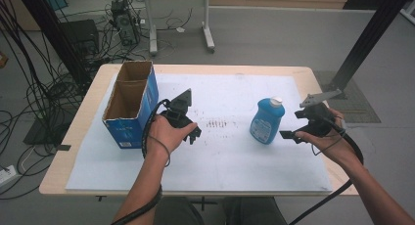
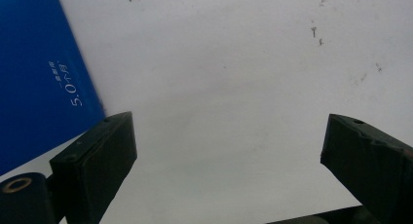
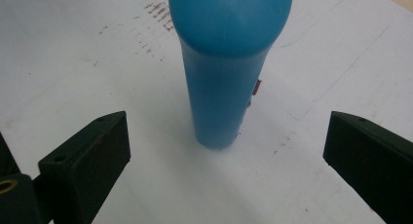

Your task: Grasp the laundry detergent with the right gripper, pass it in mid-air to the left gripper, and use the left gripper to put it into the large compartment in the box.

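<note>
Bottle (image 1: pixel 266 121): bright blue body, white cap, lighter blue label patch. Box (image 1: pixel 131 103): blue outside w/ white print, brown cardboard inside. Mat (image 1: pixel 230 156): white w/ dark scuff marks near centre. Table (image 1: pixel 73 137): light wood edge. L gripper (image 1: pixel 195 135) & R gripper (image 1: pixel 288 135): black; grey plates on top.

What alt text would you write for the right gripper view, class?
A blue bottle stands upright on a white mat, centred ahead of the open right gripper, whose black jaws flank it without touching. Faint dark marks speckle the mat behind it.
</note>
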Motion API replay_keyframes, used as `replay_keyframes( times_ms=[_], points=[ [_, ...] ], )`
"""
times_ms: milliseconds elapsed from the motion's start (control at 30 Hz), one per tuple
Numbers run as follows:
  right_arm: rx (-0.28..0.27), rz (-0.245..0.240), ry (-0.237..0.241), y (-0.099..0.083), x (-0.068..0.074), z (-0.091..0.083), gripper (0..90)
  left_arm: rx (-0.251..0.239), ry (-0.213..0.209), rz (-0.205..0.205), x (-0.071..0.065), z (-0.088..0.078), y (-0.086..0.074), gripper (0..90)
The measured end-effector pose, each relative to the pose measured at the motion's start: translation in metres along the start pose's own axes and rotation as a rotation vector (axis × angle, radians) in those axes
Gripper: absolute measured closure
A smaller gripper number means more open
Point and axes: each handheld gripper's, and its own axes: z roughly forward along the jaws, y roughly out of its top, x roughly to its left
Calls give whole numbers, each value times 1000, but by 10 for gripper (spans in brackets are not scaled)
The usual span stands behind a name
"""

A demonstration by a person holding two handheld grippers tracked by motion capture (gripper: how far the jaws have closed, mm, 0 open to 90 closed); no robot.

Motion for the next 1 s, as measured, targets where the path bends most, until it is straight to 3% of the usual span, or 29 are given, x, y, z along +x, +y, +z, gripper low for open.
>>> replay_keyframes(
  times_ms=[567, 1000],
  points=[
    [-84, 35, -26, -12, 8, 36, 27, -11, 7, -8, 2, 0, -2, 64],
    [-121, 50, -49, -17, 9, 53, 24, -5, 14, -3, 2, 3, -1, 63]
  ],
)
